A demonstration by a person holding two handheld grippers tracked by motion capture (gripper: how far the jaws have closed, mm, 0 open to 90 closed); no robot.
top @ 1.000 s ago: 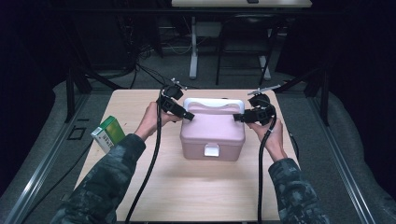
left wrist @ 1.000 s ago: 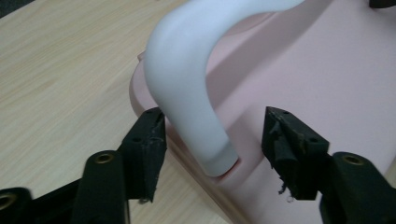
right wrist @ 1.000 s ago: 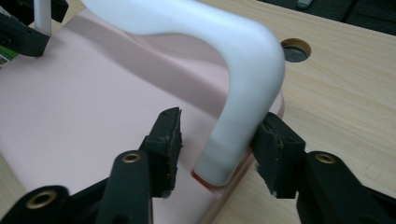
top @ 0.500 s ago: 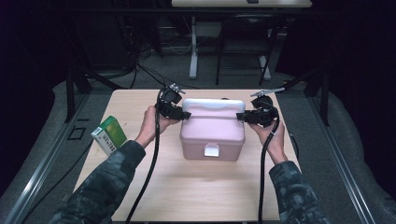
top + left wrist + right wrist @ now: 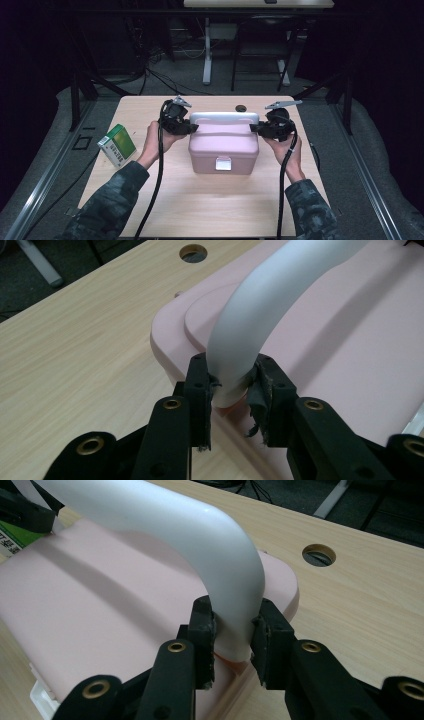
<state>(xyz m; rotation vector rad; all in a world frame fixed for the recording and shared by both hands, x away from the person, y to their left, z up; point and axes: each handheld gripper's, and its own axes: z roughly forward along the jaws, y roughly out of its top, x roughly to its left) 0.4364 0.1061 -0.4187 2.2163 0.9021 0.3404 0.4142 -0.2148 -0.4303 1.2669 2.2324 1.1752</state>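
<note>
Both grippers moved in, jaws just closed: left gripper [image 5: 232, 390] and right gripper [image 5: 232, 630] clamp opposite ends of the crosswise white handle [image 5: 224, 118] on the pink box [image 5: 223, 150].

Brightly lit from above on the table [image 5: 210, 210], dark all round its edges, soft glare on the white handle [image 5: 200, 535], close jaws slightly blurred, far background soft.

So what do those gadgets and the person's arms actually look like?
Each hand-held gripper, left and right, is black, with two blocky jaws, brass-ringed screw holes, frayed dark pads, a grey three-cornered plate on top and a trailing black cable. The sleeves are camouflage-patterned.
</note>
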